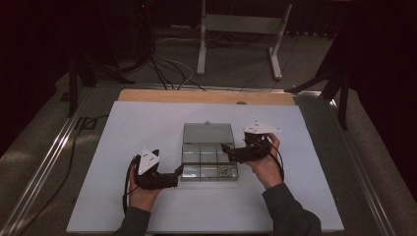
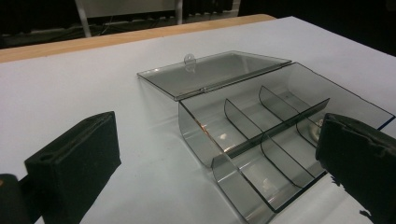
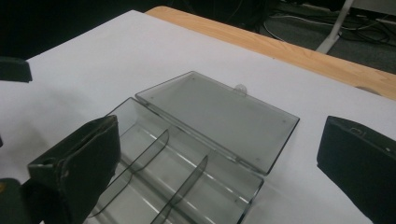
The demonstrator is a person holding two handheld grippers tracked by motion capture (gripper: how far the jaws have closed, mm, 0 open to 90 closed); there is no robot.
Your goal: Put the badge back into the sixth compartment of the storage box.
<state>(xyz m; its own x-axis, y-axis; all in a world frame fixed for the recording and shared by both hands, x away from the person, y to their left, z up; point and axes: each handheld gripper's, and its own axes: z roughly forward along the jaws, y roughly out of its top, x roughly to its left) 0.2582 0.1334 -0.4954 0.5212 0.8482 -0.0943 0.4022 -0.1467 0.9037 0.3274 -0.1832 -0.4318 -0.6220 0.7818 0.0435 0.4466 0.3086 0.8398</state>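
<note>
A clear plastic compartment box (image 1: 201,156) sits mid-table on the white sheet, its lid (image 1: 208,132) swung open and lying flat behind it. Small metallic bits (image 1: 225,171) lie in the front right compartment. My left gripper (image 1: 178,170) is open at the box's front left corner; in the left gripper view the box (image 2: 243,140) and lid (image 2: 215,72) sit between and beyond its jaws (image 2: 217,163). My right gripper (image 1: 226,149) hovers open over the box's right side. In the right gripper view (image 3: 217,163) the dividers (image 3: 180,186) and lid (image 3: 219,116) lie below, nothing held.
The white sheet (image 1: 147,118) covers the table, with a wooden strip (image 1: 196,96) at the far edge. Metal rails (image 1: 44,162) run along both sides. Beyond the table the floor carries cables (image 1: 167,69) and a white stand frame (image 1: 241,29).
</note>
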